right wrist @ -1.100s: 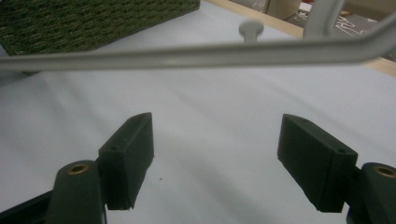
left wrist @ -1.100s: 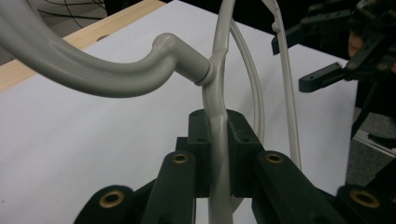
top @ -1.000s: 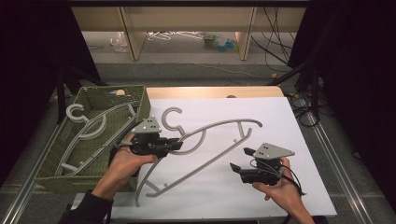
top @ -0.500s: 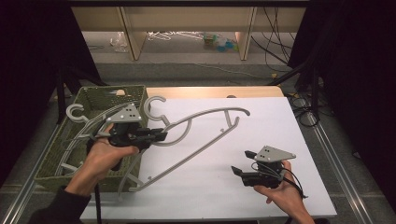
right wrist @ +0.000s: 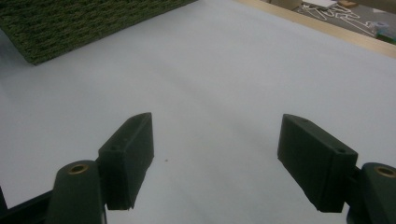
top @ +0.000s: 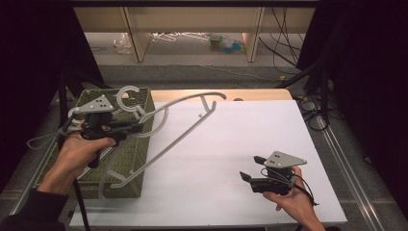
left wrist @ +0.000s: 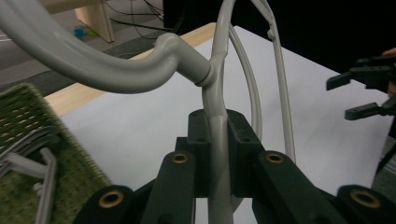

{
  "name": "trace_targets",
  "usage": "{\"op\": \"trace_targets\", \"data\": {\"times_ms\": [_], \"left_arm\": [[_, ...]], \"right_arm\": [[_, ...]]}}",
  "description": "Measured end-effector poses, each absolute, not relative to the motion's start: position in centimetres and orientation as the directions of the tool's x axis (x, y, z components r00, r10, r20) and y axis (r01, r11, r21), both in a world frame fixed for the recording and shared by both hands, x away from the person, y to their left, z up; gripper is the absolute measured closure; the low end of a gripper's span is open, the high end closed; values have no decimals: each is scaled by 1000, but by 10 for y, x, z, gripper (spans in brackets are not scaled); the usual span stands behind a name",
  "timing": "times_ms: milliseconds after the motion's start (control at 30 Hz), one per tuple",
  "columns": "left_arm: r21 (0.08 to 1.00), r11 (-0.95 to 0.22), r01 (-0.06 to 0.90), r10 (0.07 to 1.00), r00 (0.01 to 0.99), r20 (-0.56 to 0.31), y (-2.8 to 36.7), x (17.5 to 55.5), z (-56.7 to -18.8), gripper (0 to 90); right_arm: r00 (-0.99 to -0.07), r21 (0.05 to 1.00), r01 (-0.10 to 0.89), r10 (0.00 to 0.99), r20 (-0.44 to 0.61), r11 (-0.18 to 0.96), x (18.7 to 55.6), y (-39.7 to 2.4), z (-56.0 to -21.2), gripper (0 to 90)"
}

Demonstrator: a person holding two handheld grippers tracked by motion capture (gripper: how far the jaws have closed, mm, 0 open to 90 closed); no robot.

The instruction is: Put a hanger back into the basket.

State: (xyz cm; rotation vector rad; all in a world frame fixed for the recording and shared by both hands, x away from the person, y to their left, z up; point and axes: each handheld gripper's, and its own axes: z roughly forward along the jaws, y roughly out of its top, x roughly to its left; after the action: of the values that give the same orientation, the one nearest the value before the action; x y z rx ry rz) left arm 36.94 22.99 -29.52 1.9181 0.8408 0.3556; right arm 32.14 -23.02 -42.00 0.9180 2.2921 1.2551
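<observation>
Leftmost, a green woven basket (top: 126, 166) stands at the left edge of the white surface (top: 231, 159), with further grey hangers (left wrist: 32, 154) lying inside it. Above the basket, the person's left hand (top: 79, 154) carries the left hand-held gripper (top: 137, 127), its jaws clamped together on a grey plastic clothes hanger (top: 185, 130). In the left gripper view the hanger's thin grey bar (left wrist: 218, 154) runs upright between the two black pads, which press on it from both sides, just below the neck where the thick hook (left wrist: 93, 70) branches off. In the high view the hook curls above the basket's far rim, while the hanger's long arm slants from the basket's near right corner up and away to the right, towards the wooden far edge (top: 250, 94) of the surface; its far end looks clear of the white sheet. Right of centre the sheet lies bare. Near the right front corner, the person's right hand (top: 288, 199) holds the right hand-held gripper (top: 249, 168) low over the surface, pointing left. Its jaws stand wide apart with only white sheet between them, and it is well apart from the hanger.
</observation>
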Motion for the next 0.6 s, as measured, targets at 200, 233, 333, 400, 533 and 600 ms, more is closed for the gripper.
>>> {"op": "trace_targets", "data": {"times_ms": [200,233,333,400,533,600], "left_arm": [[860,-280,426,731,675,-96,251,374,-294,813],[853,-291,433,734,673,-91,254,375,-294,813],[851,-282,444,748,657,-94,262,379,-297,813],[849,-273,452,754,649,-103,268,381,-298,813],[849,-261,460,772,628,-103,278,382,-297,813],[839,-288,461,780,622,-74,286,384,-295,813]], "right_arm": [[-715,840,380,699,0,389,322,-231,-421,280],[-716,839,380,698,0,390,322,-231,-421,280],[-720,838,377,694,-3,394,322,-230,-421,280],[-719,838,375,695,-6,395,322,-230,-422,280],[-722,838,376,692,-4,397,323,-230,-422,280],[-721,836,379,692,-2,397,322,-230,-422,280]]}}
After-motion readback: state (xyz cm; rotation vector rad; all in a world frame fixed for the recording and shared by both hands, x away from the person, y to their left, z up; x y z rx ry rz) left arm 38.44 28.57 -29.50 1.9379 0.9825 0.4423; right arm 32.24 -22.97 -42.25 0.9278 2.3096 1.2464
